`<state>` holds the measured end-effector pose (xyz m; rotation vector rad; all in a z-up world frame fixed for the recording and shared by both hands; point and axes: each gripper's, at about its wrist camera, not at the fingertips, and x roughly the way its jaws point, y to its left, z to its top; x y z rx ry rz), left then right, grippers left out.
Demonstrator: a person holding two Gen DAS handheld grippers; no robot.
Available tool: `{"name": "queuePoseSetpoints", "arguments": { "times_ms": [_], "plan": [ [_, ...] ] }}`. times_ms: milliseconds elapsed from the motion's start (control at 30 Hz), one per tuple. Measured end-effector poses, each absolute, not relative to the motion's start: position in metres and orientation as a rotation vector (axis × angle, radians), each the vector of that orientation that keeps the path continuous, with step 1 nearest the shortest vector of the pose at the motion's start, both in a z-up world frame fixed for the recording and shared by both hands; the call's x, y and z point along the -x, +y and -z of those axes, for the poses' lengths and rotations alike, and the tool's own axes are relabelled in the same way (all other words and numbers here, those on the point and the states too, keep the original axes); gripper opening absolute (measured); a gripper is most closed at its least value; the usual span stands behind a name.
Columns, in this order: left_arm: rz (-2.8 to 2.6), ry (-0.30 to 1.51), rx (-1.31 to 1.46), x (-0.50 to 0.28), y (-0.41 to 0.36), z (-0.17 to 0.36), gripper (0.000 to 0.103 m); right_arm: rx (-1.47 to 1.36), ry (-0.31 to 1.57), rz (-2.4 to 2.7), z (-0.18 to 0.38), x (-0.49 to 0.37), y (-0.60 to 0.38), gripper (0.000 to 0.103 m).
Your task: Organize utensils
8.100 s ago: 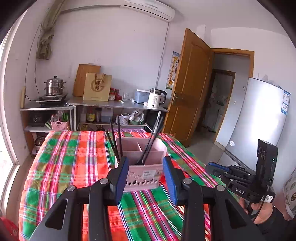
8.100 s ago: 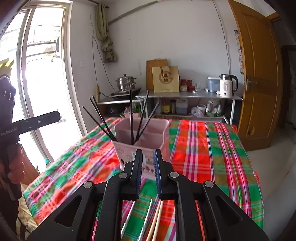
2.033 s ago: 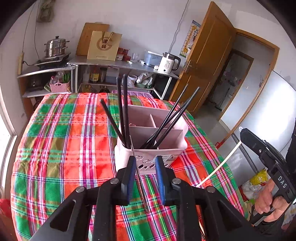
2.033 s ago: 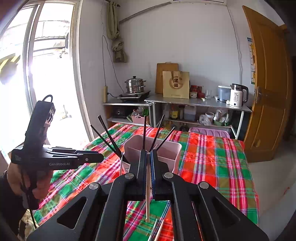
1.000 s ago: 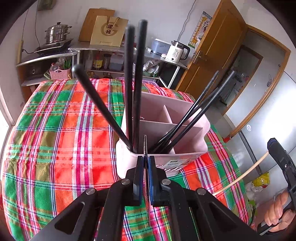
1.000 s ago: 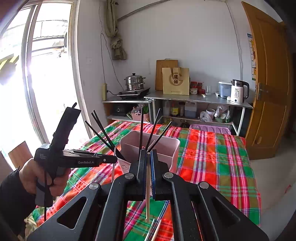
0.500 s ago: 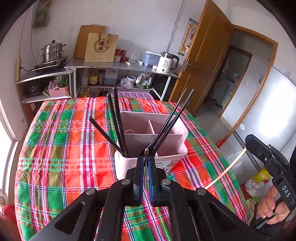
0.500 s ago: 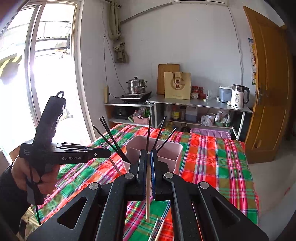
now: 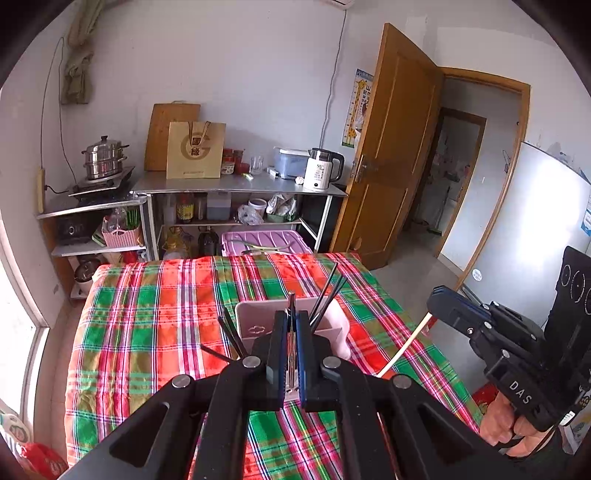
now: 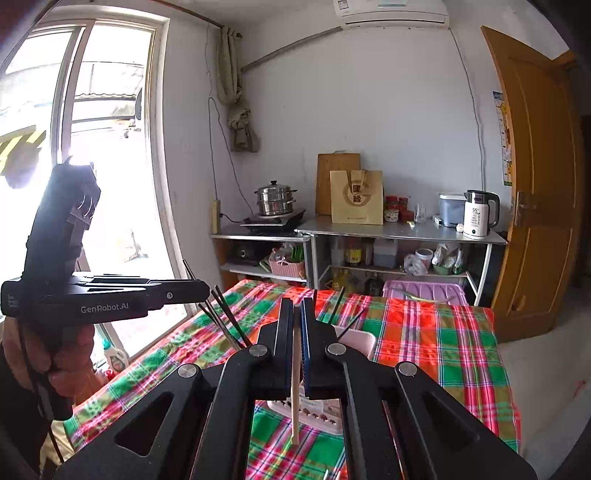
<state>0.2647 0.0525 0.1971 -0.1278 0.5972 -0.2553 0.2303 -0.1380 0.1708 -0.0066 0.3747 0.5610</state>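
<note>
With black chopsticks already in the pink holder, your left gripper pinches a metal chopstick and your right gripper a pale chopstick, both undelivered.

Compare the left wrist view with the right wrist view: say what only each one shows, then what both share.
Only the left wrist view shows the fridge, the open doorway and the right gripper from the side, shut on a pale chopstick.

Only the right wrist view shows the window, the air conditioner and the left gripper from the side.

Both show the pink holder with black chopsticks, the plaid cloth, the kettle and the steamer pot.
</note>
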Motion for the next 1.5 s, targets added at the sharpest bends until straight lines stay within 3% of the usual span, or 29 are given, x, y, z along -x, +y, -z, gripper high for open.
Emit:
{"name": "queuePoseSetpoints", "arguments": {
  "times_ms": [633, 1500],
  "plan": [
    [0.229, 0.613, 0.071, -0.321, 0.057, -0.189, 0.004, -0.018, 0.267, -0.563, -0.182, -0.273, -0.099, 0.003],
    [0.181, 0.708, 0.073, -0.351, 0.074, -0.16, 0.004, 0.061, 0.441, -0.555, -0.132, -0.296, -0.087, 0.003]
  ]
}}
